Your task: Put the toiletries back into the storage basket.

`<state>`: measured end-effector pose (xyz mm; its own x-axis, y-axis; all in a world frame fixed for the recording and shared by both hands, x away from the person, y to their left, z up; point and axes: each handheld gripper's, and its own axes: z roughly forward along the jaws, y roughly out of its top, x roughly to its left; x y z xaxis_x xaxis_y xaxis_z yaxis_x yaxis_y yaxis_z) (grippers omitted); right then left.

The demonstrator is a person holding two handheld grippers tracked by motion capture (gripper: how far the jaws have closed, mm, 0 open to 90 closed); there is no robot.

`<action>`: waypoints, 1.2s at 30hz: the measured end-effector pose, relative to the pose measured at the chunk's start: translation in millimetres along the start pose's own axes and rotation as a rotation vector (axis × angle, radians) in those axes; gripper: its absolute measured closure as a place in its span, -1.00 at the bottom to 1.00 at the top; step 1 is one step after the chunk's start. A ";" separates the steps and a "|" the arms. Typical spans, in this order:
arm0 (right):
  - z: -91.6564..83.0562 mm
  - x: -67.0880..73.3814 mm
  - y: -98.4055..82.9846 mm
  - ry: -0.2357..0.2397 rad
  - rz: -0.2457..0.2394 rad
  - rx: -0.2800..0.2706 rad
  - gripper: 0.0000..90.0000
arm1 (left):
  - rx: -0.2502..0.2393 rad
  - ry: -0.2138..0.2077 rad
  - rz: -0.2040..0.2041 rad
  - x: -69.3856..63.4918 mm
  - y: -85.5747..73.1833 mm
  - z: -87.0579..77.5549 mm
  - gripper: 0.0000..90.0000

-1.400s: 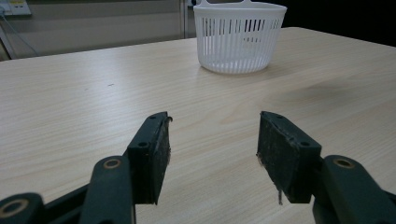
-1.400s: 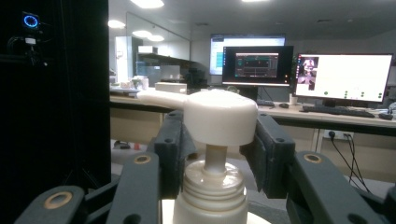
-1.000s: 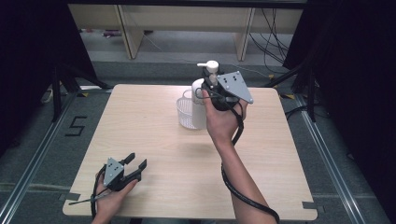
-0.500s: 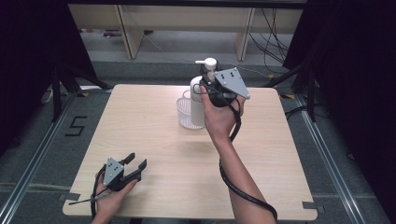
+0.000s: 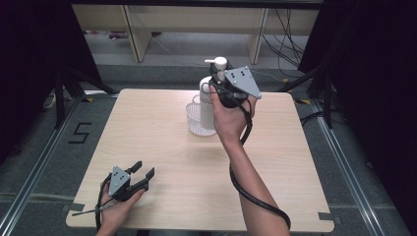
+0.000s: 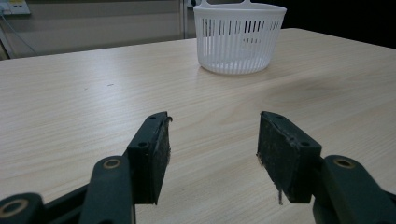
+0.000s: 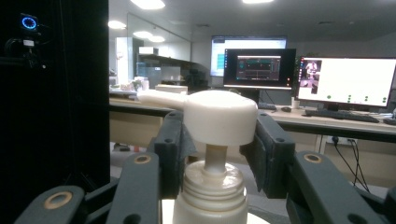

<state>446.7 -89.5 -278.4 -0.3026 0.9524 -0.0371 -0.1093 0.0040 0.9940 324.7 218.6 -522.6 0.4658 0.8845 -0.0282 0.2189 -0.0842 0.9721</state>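
Observation:
A white pump bottle (image 5: pixel 207 101) hangs upright over the white slotted basket (image 5: pixel 198 122) at the back middle of the table. My right gripper (image 5: pixel 219 74) is shut on its pump head (image 7: pixel 219 116), one pad pressing each side, with the nozzle pointing left in the right gripper view. In the left gripper view the basket (image 6: pixel 239 39) looks empty inside. My left gripper (image 5: pixel 143 169) rests low at the table's front left, open, with nothing between its pads (image 6: pixel 212 140).
The light wooden table (image 5: pixel 162 147) is bare between the basket and the left gripper. The right gripper's cable (image 5: pixel 255 196) trails along the forearm to the front edge. Shelving and dark curtains stand behind the table.
The right hand has edged upward a little with the bottle in its jaws. The left gripper has stayed still.

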 end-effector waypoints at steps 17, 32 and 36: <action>8.7 0.0 2.6 -0.005 0.010 0.016 0.34 | 0.001 0.001 -0.002 0.2 0.0 0.0 -0.04; 15.5 1.0 7.2 -0.005 0.012 0.009 0.34 | 0.000 0.001 -0.004 0.1 0.0 -0.1 -0.04; 17.2 1.8 8.0 -0.008 0.006 0.013 0.34 | -0.001 0.000 -0.003 0.2 0.0 -0.1 -0.04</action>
<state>461.6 -82.5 -268.7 -0.2960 0.9547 -0.0308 -0.0950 0.0027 0.9955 324.7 218.9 -522.6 0.4655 0.8845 -0.0308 0.2193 -0.0815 0.9723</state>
